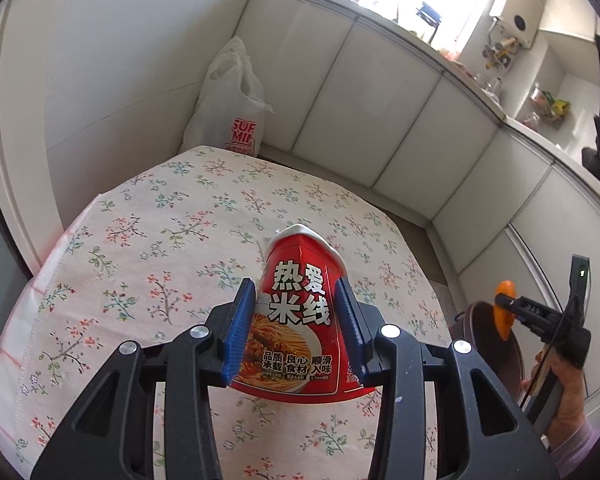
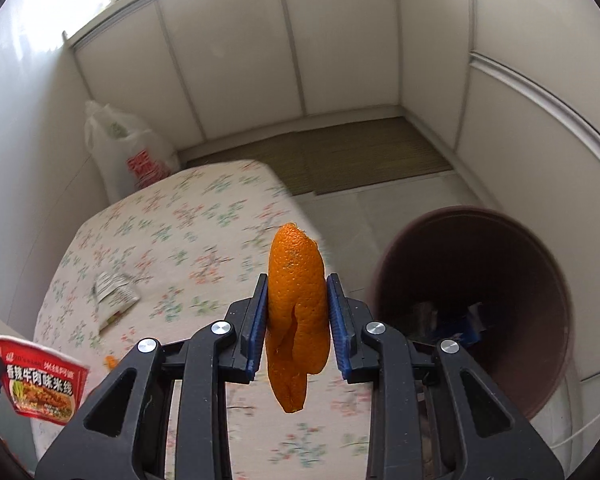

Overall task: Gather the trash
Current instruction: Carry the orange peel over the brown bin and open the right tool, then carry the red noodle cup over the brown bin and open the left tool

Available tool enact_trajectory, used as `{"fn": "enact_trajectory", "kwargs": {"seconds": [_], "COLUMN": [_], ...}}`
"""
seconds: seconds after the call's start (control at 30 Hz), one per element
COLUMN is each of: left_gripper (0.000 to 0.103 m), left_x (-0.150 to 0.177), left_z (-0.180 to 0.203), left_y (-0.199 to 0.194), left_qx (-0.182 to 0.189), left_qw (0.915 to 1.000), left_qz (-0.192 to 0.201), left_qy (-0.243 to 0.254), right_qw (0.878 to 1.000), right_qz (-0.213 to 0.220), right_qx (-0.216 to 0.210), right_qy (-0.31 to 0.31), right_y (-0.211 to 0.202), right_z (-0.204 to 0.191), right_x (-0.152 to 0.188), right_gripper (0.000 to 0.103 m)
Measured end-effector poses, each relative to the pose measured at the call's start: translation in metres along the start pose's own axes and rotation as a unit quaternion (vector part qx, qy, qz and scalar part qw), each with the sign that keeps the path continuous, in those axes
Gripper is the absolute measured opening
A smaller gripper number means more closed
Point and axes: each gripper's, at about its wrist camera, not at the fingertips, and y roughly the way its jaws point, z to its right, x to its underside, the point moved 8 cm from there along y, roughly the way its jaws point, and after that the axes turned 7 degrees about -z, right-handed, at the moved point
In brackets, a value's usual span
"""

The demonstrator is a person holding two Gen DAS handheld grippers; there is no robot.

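My left gripper (image 1: 296,296) is shut on a red instant rice-noodle cup (image 1: 300,320), squashed between the blue pads and held above the floral tablecloth (image 1: 140,240). The cup also shows at the lower left of the right wrist view (image 2: 40,384). My right gripper (image 2: 297,300) is shut on a piece of orange peel (image 2: 296,320), held up in the air near the table's right edge, left of the dark brown bin (image 2: 472,320). The peel and right gripper show in the left wrist view (image 1: 505,308) beside the bin (image 1: 496,344). A crumpled wrapper (image 2: 114,292) lies on the table.
A white plastic bag (image 1: 230,104) stands on the floor behind the table, against the wall (image 2: 132,152). The bin holds some trash at its bottom (image 2: 452,320). A small orange scrap (image 2: 110,361) lies on the cloth. White cabinet panels line the room; a mat (image 2: 340,156) covers the floor.
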Motion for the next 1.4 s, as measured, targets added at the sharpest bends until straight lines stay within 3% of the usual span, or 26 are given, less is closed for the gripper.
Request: {"fn": "enact_trajectory", "kwargs": {"seconds": [0.27, 0.33, 0.5, 0.6, 0.7, 0.8, 0.83, 0.93, 1.07, 1.17, 1.4], "left_gripper": [0.041, 0.041, 0.041, 0.042, 0.042, 0.042, 0.042, 0.042, 0.042, 0.042, 0.043], "left_x": [0.035, 0.042, 0.057, 0.060, 0.058, 0.050, 0.048, 0.044, 0.045, 0.051, 0.062], "left_z": [0.041, 0.053, 0.087, 0.111, 0.143, 0.184, 0.200, 0.239, 0.300, 0.336, 0.389], "left_y": [-0.002, -0.001, 0.012, 0.020, 0.024, 0.027, 0.029, 0.033, 0.047, 0.057, 0.085], "left_qx": [0.010, 0.013, 0.019, 0.032, 0.046, 0.061, 0.069, 0.086, 0.104, 0.109, 0.112], "left_qw": [0.9996, 0.9993, 0.9983, 0.9975, 0.9959, 0.9937, 0.9924, 0.9892, 0.9825, 0.9773, 0.9685], "left_qz": [-0.013, -0.017, -0.036, -0.048, -0.054, -0.052, -0.053, -0.053, -0.056, -0.063, -0.089], "left_qy": [0.023, 0.029, 0.041, 0.041, 0.057, 0.079, 0.086, 0.106, 0.144, 0.170, 0.204], "right_qw": [0.992, 0.989, 0.979, 0.970, 0.955, 0.931, 0.920, 0.907, 0.899, 0.902, 0.893], "right_qz": [0.023, 0.030, 0.093, 0.128, 0.138, 0.134, 0.134, 0.129, 0.135, 0.139, 0.141], "right_qx": [0.081, 0.097, 0.100, 0.079, 0.038, -0.016, -0.027, -0.034, -0.044, -0.034, -0.049], "right_qy": [0.090, 0.111, 0.148, 0.192, 0.261, 0.340, 0.367, 0.399, 0.414, 0.408, 0.424], "right_y": [-0.006, -0.008, -0.037, -0.059, -0.071, -0.073, -0.073, -0.069, -0.068, -0.062, -0.065], "right_z": [0.095, 0.112, 0.140, 0.157, 0.179, 0.199, 0.208, 0.220, 0.232, 0.233, 0.243], "right_x": [0.007, 0.009, 0.012, 0.022, 0.050, 0.092, 0.110, 0.142, 0.158, 0.159, 0.167], "right_gripper": [0.031, 0.040, 0.085, 0.096, 0.096, 0.096, 0.096, 0.096, 0.096, 0.096, 0.096]}}
